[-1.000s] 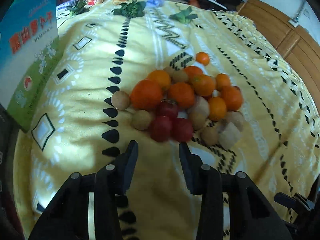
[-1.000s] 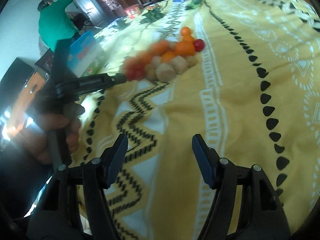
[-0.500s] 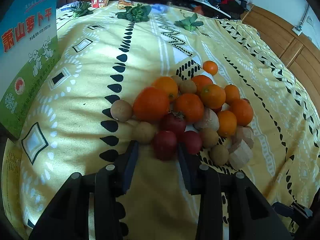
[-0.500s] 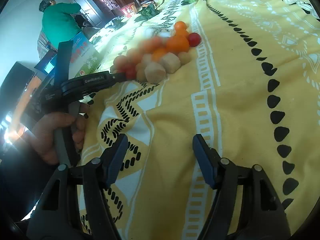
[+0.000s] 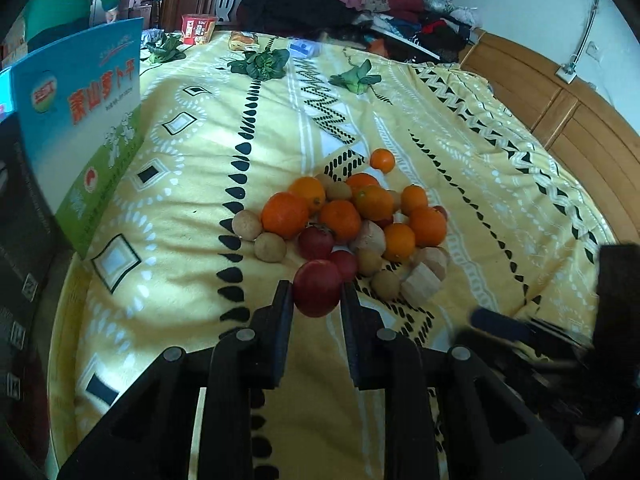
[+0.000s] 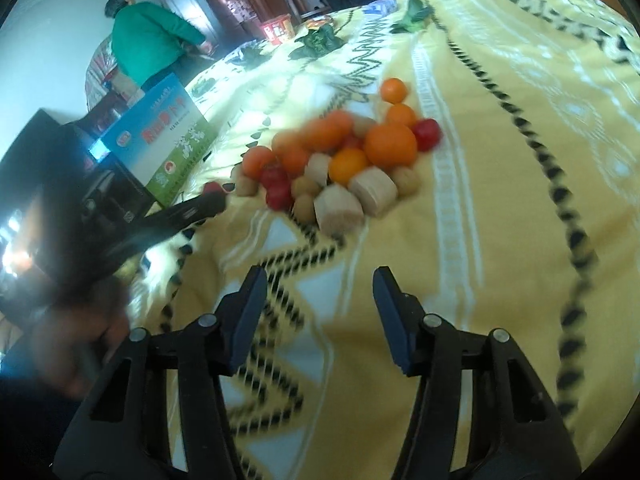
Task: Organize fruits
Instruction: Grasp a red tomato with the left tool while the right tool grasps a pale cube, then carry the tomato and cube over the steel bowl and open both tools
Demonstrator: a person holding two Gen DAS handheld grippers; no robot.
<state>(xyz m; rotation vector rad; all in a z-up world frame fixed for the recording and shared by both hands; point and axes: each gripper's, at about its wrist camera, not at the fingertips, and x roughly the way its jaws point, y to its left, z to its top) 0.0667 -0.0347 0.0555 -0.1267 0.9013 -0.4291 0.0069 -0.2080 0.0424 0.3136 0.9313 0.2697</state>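
1. The left gripper (image 5: 316, 294) clenched a red fruit (image 5: 317, 288) between its fingers, at six o'clock of the fruit pile (image 5: 352, 224) on the yellow bedspread (image 5: 192, 184).
2. The right gripper (image 6: 319, 300) hung released above the bedspread, fingers wide apart, with the pile at twelve o'clock.
3. A blue-green box (image 5: 84, 128) stood at nine o'clock.

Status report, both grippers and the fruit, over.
Left gripper shut on red fruit. Right gripper open, empty, short of fruit pile. Nothing in the way.

box (image 5: 86, 128), "萧山萝卜干" (orange characters)
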